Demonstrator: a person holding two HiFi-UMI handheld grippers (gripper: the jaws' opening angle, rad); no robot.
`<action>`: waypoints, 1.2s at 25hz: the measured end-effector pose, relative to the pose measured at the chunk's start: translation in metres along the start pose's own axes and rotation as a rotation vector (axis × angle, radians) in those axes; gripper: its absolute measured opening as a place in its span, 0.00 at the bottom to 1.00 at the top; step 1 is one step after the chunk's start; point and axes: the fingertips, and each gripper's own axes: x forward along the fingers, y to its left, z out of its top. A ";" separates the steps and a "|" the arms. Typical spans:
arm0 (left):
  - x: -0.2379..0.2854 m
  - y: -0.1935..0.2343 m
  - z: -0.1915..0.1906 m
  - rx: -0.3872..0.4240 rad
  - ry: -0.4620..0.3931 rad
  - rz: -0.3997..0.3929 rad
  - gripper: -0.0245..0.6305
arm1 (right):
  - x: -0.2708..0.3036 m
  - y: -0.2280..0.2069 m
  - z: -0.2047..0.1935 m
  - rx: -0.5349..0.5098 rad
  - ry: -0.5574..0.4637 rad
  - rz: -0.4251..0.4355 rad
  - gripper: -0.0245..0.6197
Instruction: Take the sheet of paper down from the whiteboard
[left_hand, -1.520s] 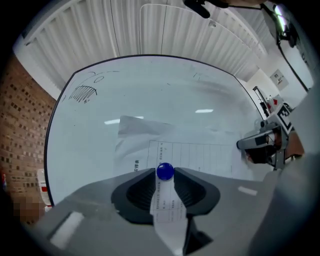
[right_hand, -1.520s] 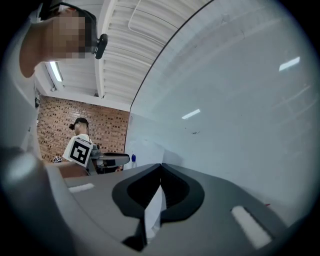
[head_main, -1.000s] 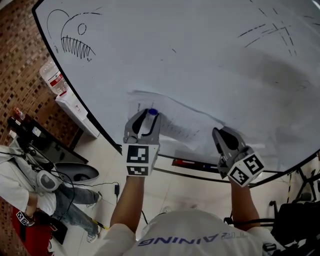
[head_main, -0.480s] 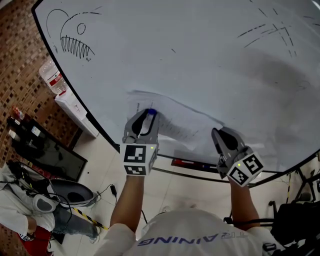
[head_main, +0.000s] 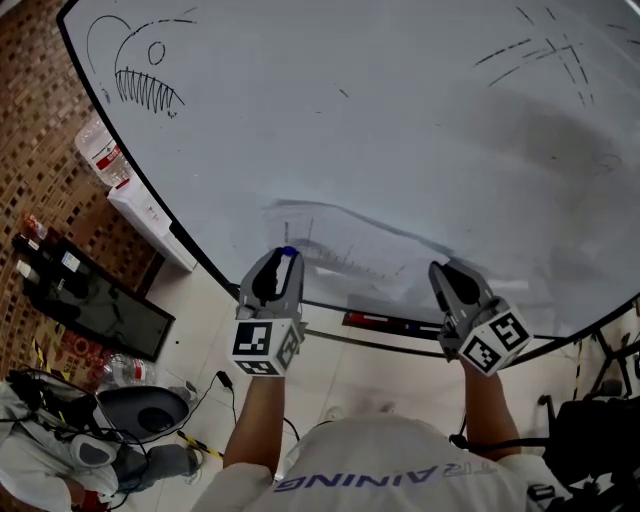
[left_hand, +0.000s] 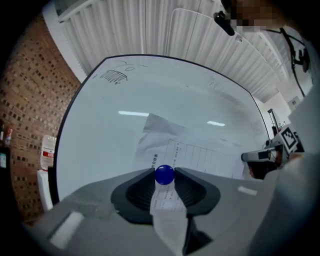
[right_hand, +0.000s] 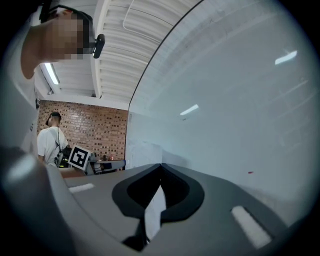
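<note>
At the left, the black rim of the whiteboard (head_main: 380, 120) curves down to its lower edge. The left gripper (head_main: 284, 256) is clenched on a blue round magnet (left_hand: 164, 175) at the left part of the sheet of paper (head_main: 365, 255). The sheet lies low on the board, just above the bottom rim. The right gripper (right_hand: 160, 167) pinches the sheet's right edge. Above the sheet the board surface is wide and open.

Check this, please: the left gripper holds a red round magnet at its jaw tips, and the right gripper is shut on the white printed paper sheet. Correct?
Only the colour is wrong. The left gripper view shows the left gripper holding a blue round magnet at its jaw tips. The right gripper is indeed shut on the white printed paper sheet.
</note>
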 end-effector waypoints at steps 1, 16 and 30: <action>-0.009 0.002 -0.008 -0.020 0.008 0.011 0.24 | -0.004 -0.001 -0.004 0.004 0.008 -0.007 0.05; -0.082 0.001 -0.069 -0.153 0.069 0.062 0.24 | -0.054 -0.009 -0.059 0.012 0.139 -0.075 0.05; -0.070 -0.020 -0.076 -0.162 0.100 -0.002 0.24 | -0.068 -0.018 -0.060 0.008 0.130 -0.136 0.05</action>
